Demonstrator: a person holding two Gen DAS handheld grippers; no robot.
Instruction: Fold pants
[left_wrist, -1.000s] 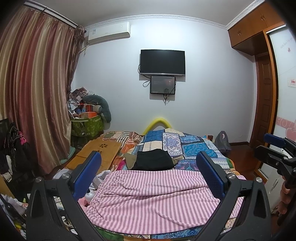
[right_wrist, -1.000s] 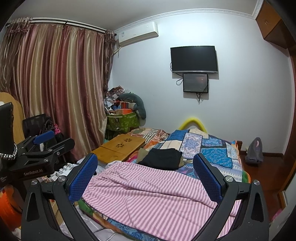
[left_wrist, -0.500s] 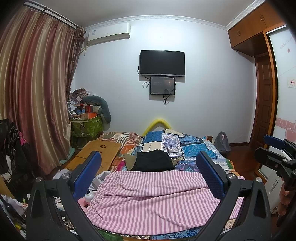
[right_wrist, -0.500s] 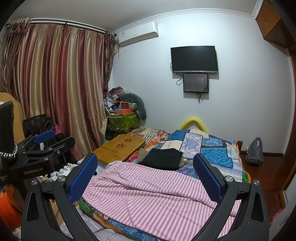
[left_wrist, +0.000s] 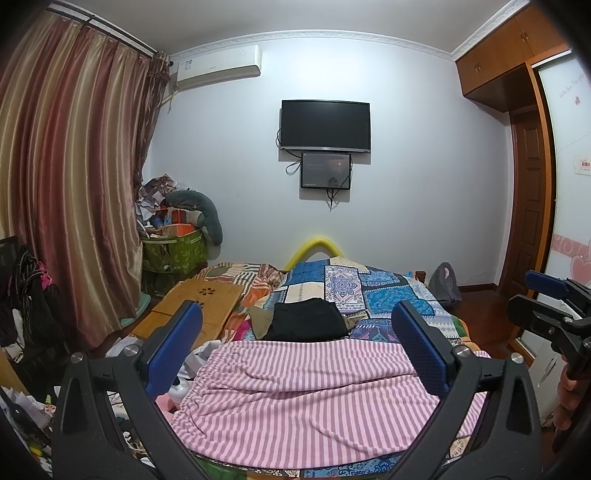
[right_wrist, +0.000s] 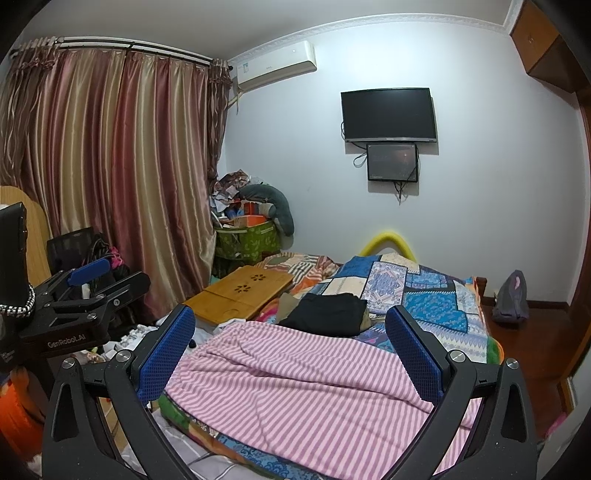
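Note:
Pink-and-white striped pants (left_wrist: 303, 398) (right_wrist: 295, 387) lie spread flat across the near end of the bed, the elastic waistband to the left. My left gripper (left_wrist: 295, 332) hovers open above them with nothing between its blue pads. My right gripper (right_wrist: 290, 321) is likewise open and empty over the pants. Each gripper shows in the other's view: the right gripper (left_wrist: 546, 306) at the right edge, the left gripper (right_wrist: 92, 291) at the left edge. Neither touches the fabric.
A folded black garment (left_wrist: 304, 325) (right_wrist: 328, 314) sits on the patchwork quilt (left_wrist: 388, 295) just beyond the pants. A wooden lap desk (left_wrist: 199, 306) lies at the bed's left. Clutter and a curtain (left_wrist: 74, 184) fill the left side; a wardrobe (left_wrist: 569, 221) stands right.

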